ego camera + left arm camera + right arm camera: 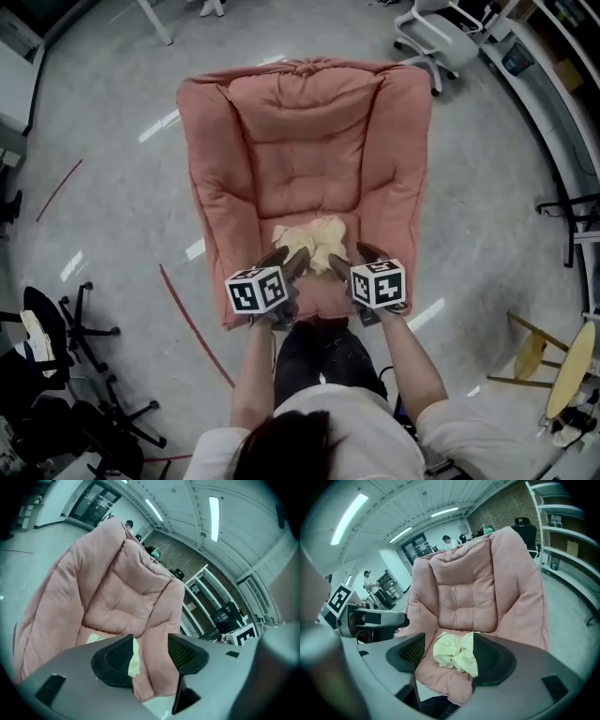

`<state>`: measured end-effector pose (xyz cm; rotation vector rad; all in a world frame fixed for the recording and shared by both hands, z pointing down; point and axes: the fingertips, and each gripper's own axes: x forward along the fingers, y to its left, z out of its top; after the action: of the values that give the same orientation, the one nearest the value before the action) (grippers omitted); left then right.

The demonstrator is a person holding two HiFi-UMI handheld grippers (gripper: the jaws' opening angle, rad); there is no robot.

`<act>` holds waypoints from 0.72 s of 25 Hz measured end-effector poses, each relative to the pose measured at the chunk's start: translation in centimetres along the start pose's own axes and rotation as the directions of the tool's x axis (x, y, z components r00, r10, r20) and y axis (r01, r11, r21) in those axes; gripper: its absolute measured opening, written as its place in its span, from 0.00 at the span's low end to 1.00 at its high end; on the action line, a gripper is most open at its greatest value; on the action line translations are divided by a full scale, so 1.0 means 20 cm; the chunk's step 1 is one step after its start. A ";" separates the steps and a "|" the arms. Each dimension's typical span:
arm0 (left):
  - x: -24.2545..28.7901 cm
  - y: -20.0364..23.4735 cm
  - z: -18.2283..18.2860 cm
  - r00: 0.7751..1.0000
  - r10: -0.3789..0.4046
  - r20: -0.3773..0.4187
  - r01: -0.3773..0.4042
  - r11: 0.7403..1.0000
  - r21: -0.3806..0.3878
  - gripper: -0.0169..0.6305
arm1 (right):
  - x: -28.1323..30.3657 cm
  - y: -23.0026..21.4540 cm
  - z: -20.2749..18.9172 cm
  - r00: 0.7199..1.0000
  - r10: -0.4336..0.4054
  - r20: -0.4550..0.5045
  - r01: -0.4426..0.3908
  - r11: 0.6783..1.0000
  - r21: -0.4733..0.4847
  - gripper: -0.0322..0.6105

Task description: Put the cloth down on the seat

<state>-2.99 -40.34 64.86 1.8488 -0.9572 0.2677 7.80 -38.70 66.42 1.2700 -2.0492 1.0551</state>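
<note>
Now we log pale yellow cloth (314, 244) crumpled on seat (323, 291) of pink chair (300, 141), toward front edge; cloth lies just ahead of both claws; left gripper (286, 262) jaws wide, nothing pinched, cloth edge showing past its left jaw; right gripper (354, 260) jaws wide, cloth in line between them, pads not pressing it.

No words, numbers or brand names can be read anywhere. The cube (256, 290) on the left hand-held gripper (286, 261) and the cube (378, 283) on the right hand-held gripper (354, 260) carry only black-and-white square patterns.
</note>
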 end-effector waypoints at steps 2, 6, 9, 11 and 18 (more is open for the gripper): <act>-0.08 -0.09 0.03 1.000 -0.016 0.023 0.015 0.999 0.029 0.40 | -0.08 0.07 0.05 0.999 0.043 0.016 -0.042 0.998 -0.048 0.56; -0.23 -0.24 0.07 0.997 -0.028 0.074 0.016 0.987 0.159 0.25 | -0.24 0.21 0.17 0.992 0.098 0.073 -0.090 0.990 -0.109 0.55; -0.33 -0.33 0.09 0.995 -0.028 0.101 0.008 0.981 0.195 0.18 | -0.35 0.31 0.23 0.990 0.088 0.114 -0.067 0.983 -0.172 0.50; -0.38 -0.38 0.13 0.992 -0.030 0.126 0.001 0.975 0.221 0.14 | -0.41 0.35 0.29 0.985 0.056 0.164 -0.020 0.976 -0.216 0.30; -0.48 -0.53 0.14 0.986 -0.027 0.162 -0.023 0.954 0.300 0.09 | -0.56 0.48 0.33 0.961 0.051 0.272 0.011 0.975 -0.222 0.11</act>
<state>-2.38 -35.87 50.91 2.1781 -1.0736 0.2748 3.90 -35.88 50.89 1.3421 -2.3158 0.6599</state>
